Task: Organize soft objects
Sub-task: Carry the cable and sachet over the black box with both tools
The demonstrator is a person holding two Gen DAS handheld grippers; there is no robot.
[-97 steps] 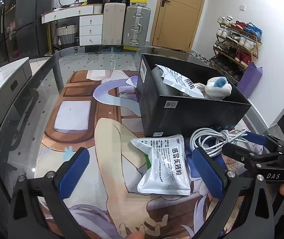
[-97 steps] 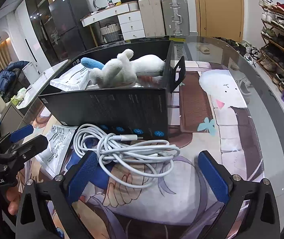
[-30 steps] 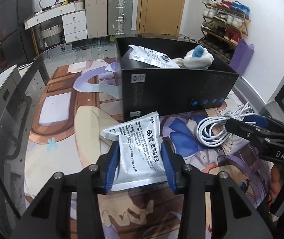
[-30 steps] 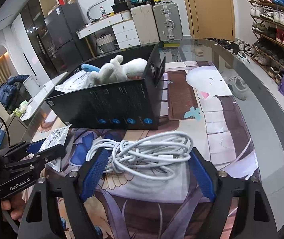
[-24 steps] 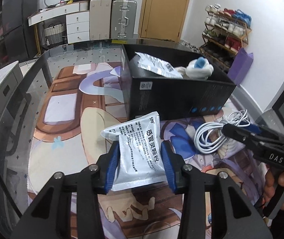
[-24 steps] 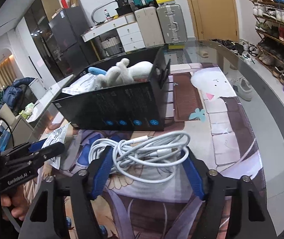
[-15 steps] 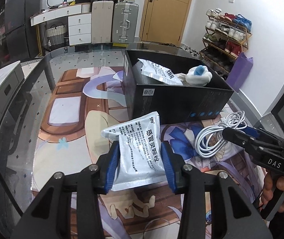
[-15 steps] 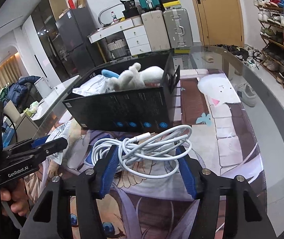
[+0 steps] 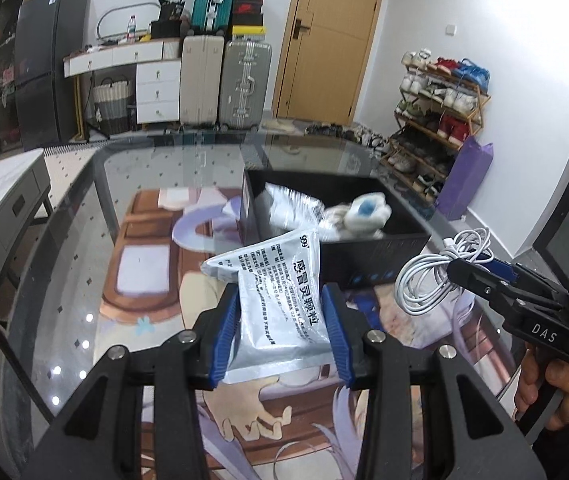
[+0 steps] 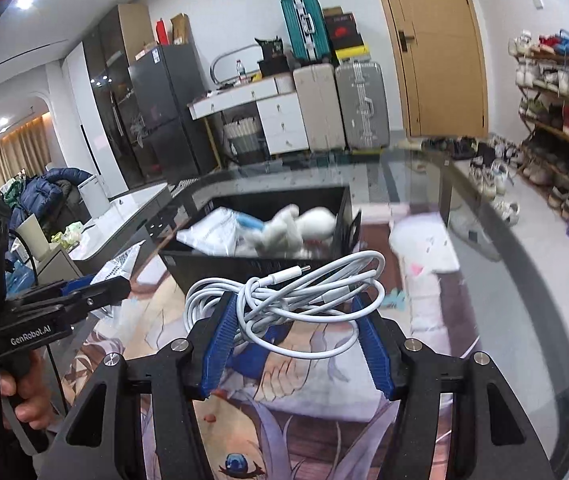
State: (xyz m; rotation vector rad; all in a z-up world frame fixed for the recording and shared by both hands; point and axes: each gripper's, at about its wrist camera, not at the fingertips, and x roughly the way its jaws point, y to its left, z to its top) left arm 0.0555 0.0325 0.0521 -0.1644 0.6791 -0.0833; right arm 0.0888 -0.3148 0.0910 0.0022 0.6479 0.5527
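Both loads have risen off the table [image 9: 84, 208] toward the far box [image 9: 380, 248]: your left gripper [image 9: 280, 332] pinches the packet [image 9: 284, 304], your right gripper [image 10: 296, 340] has just closed on the cable [image 10: 288, 292]. Loose loops could snag the box rim.

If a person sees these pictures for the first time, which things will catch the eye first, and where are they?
First, the two held items: the left gripper is shut on a silver packet lifted above the table, and the right gripper is shut on a coil of white cable. Just behind them stands an open black box on the glass table, with a white plush toy and another packet lying inside.
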